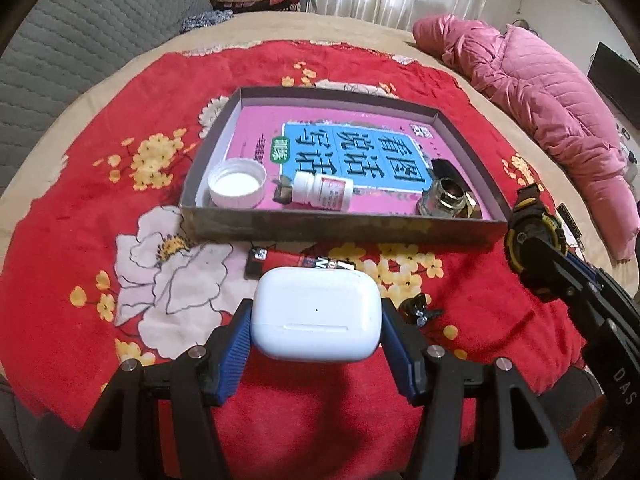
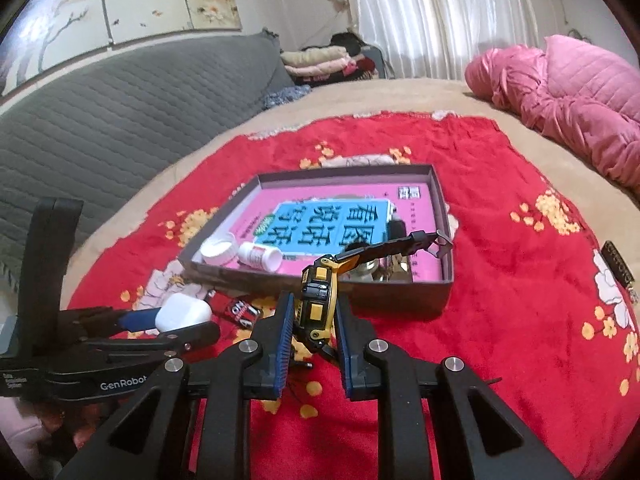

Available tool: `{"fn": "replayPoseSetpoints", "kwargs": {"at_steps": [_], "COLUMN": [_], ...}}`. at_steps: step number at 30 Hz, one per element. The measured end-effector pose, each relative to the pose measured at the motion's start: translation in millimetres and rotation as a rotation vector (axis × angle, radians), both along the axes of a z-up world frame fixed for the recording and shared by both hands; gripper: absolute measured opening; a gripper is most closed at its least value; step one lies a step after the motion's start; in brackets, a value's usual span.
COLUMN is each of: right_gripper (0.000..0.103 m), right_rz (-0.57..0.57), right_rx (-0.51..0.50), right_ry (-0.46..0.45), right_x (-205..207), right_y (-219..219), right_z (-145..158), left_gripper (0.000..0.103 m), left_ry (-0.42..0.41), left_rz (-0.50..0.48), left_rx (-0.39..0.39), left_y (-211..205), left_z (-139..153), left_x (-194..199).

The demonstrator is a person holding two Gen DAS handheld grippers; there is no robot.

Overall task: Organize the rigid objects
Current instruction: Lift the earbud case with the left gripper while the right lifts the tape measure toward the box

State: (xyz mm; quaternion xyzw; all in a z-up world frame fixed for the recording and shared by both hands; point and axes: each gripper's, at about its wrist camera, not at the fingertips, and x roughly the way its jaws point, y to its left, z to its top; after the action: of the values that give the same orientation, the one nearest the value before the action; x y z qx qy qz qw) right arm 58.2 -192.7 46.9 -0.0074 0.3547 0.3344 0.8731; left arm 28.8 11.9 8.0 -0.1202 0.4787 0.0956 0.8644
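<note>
My left gripper point(image 1: 316, 316) is shut on a white earbud case point(image 1: 316, 312), held just above the red blanket in front of the shallow grey box point(image 1: 340, 230). The case also shows in the right wrist view point(image 2: 182, 312). My right gripper point(image 2: 312, 316) is shut on a black and yellow watch point(image 2: 318, 300), its strap reaching over the box's near wall point(image 2: 360, 292); the watch also shows in the left wrist view point(image 1: 532, 236). In the box lie a pink book point(image 1: 360, 148), a white lid point(image 1: 237, 183), a white pill bottle point(image 1: 322, 192) and a glass jar point(image 1: 446, 198).
A red and black battery point(image 1: 296, 262) and a small dark clip point(image 1: 420, 308) lie on the red flowered blanket point(image 1: 100, 200) before the box. A pink quilted jacket point(image 1: 540, 100) lies at the right. A dark patterned strip point(image 2: 618, 266) lies right of the box. A grey sofa back point(image 2: 100, 120) stands at the left.
</note>
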Motion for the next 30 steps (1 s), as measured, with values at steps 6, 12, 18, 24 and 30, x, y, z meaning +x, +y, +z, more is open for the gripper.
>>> {"fn": "replayPoseSetpoints", "kwargs": {"at_steps": [6, 12, 18, 24, 30], "right_gripper": [0.020, 0.020, 0.020, 0.020, 0.020], "right_rz": [0.000, -0.006, -0.009, 0.000, -0.007], "right_rx": [0.003, -0.009, -0.013, -0.022, -0.015], "right_ry": [-0.043, -0.080, -0.133, -0.169, -0.188], "right_x": [-0.9, -0.8, -2.1, -2.0, -0.8], "right_y": [-1.4, -3.1, -4.2, -0.7, -3.3], "right_z": [7.3, 9.7, 16.4, 18.8, 20.9], "left_gripper": [0.060, 0.060, 0.060, 0.060, 0.060], "left_ry": [-0.042, -0.079, -0.112, -0.135, -0.141], "left_rz": [0.009, 0.016, -0.005, -0.029, -0.035], "left_rx": [0.007, 0.015, 0.022, 0.052, 0.058], "left_y": [4.3, 7.6, 4.4, -5.2, -8.0], "left_z": [10.6, 21.2, 31.4, 40.3, 41.9], "left_x": [1.4, 3.6, 11.3, 19.1, 23.3]}}
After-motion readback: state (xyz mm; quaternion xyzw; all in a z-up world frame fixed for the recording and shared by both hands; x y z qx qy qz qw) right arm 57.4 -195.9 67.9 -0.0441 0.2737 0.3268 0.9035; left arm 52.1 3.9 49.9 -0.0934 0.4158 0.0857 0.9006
